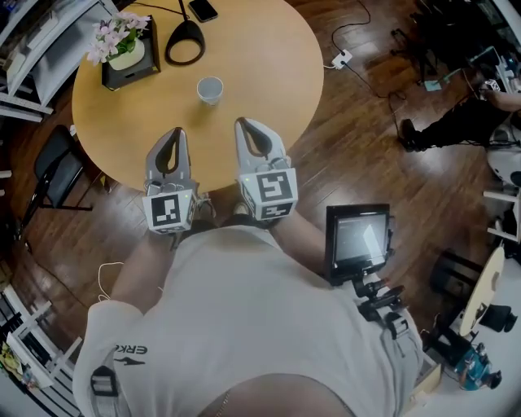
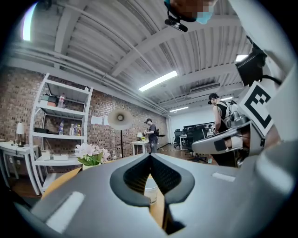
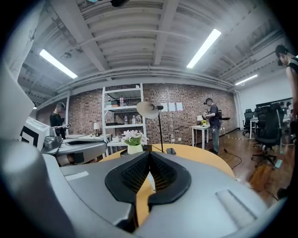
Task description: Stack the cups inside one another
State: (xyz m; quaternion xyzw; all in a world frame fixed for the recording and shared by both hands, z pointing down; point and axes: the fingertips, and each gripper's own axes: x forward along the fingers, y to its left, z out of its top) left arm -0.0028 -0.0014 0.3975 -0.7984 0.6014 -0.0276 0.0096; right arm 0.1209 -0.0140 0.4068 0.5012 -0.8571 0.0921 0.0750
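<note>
A white cup (image 1: 210,89) stands upright near the middle of the round wooden table (image 1: 269,73); whether other cups sit inside it I cannot tell. Both grippers hover side by side over the table's near edge, pointing at the cup and well short of it. My left gripper (image 1: 175,132) is shut with nothing in it, and so is my right gripper (image 1: 244,124). In the left gripper view the cup (image 2: 150,188) shows through the gap behind the closed left gripper (image 2: 150,155). In the right gripper view a sliver of the cup (image 3: 151,181) shows behind the closed right gripper (image 3: 149,154).
At the table's far left stand a pot of pink flowers in a black tray (image 1: 122,45), a black lamp base (image 1: 185,42) and a phone (image 1: 203,10). A black chair (image 1: 57,171) stands left of the table. A small monitor (image 1: 356,239) sits at my right hip.
</note>
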